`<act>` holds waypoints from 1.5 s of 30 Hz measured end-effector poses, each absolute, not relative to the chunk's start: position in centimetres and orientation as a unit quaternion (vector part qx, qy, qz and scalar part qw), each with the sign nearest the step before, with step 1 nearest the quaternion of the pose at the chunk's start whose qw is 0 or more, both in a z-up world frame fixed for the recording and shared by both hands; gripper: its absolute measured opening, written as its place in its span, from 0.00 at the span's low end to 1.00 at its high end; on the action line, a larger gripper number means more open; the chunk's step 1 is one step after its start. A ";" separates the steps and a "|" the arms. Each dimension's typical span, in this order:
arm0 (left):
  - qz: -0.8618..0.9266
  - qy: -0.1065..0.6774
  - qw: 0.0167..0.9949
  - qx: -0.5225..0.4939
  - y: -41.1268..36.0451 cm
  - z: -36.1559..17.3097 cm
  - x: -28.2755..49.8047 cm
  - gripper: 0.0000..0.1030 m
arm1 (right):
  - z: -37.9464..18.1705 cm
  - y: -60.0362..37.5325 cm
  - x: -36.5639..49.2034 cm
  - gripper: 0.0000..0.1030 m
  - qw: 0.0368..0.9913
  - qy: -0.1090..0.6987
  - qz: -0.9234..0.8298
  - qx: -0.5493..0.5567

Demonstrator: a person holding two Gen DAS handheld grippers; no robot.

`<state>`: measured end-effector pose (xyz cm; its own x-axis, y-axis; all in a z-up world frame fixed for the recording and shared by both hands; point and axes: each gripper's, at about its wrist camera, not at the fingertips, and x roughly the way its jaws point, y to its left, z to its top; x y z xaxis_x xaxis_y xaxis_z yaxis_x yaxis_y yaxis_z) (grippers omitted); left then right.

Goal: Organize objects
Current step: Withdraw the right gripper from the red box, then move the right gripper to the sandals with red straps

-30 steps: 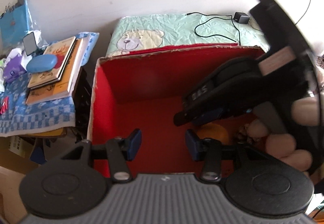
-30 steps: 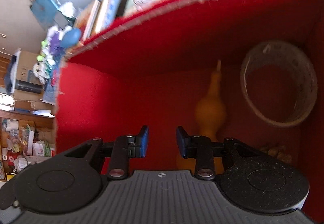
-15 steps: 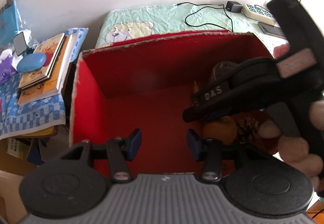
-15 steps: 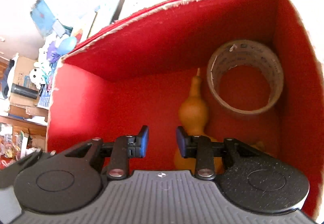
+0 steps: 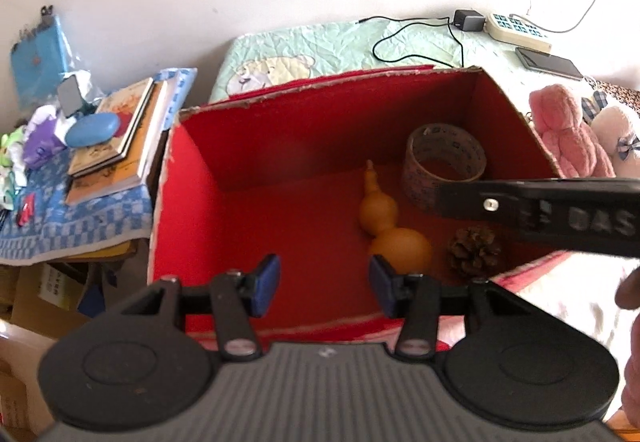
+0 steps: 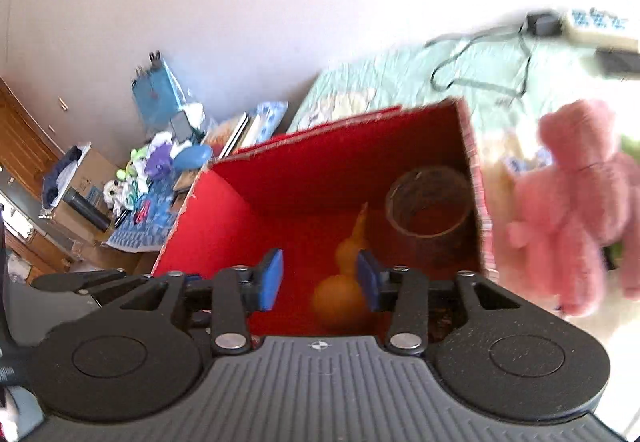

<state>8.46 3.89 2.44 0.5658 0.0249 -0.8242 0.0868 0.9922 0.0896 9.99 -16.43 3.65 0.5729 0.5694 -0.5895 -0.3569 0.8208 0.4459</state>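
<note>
The left gripper point(image 5: 323, 285) hovers over the near rim of the red-lined cardboard box point(image 5: 188, 178), its blue-padded fingers point(image 5: 265, 284) partly spread with nothing between them. Beyond and a little right of those fingers, on the box floor, lies an orange gourd point(image 5: 390, 226), its narrow stem pointing to the far wall; a pine cone point(image 5: 474, 252) sits just right of the gourd, and a roll of brown packing tape point(image 5: 444, 162) stands in the far right corner. The right gripper point(image 6: 319, 279) is also above the box, its fingers opening and empty; the gourd point(image 6: 340, 290) shows blurred past the gap between them, seemingly well below them on the floor. To the right of both pairs of fingers, outside the box wall, a pink plush bear point(image 6: 576, 202) lies on the bed. Far to the left of the fingers, a stack of books point(image 5: 116, 138) rests on a blue checked cloth.
</note>
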 end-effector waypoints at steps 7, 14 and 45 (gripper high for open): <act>0.029 0.448 0.890 0.080 1.5 3.7 5.9 0.49 | 3.2 -16.5 8.6 0.53 0.891 0.352 0.254 0.131; 0.044 0.446 0.890 0.079 -0.3 4.2 3.6 0.51 | 2.8 -18.0 7.3 0.54 0.882 0.360 0.265 0.148; 0.068 0.524 0.846 0.076 -3.5 -1.4 0.9 0.54 | -3.3 -20.9 4.3 0.25 0.821 0.469 0.262 0.193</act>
<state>0.91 -3.48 -1.36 0.4425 0.1942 -0.8755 -0.0347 0.9792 0.1997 4.26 -20.87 -3.34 0.4232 0.6110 -0.6690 -0.2495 0.7884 0.5622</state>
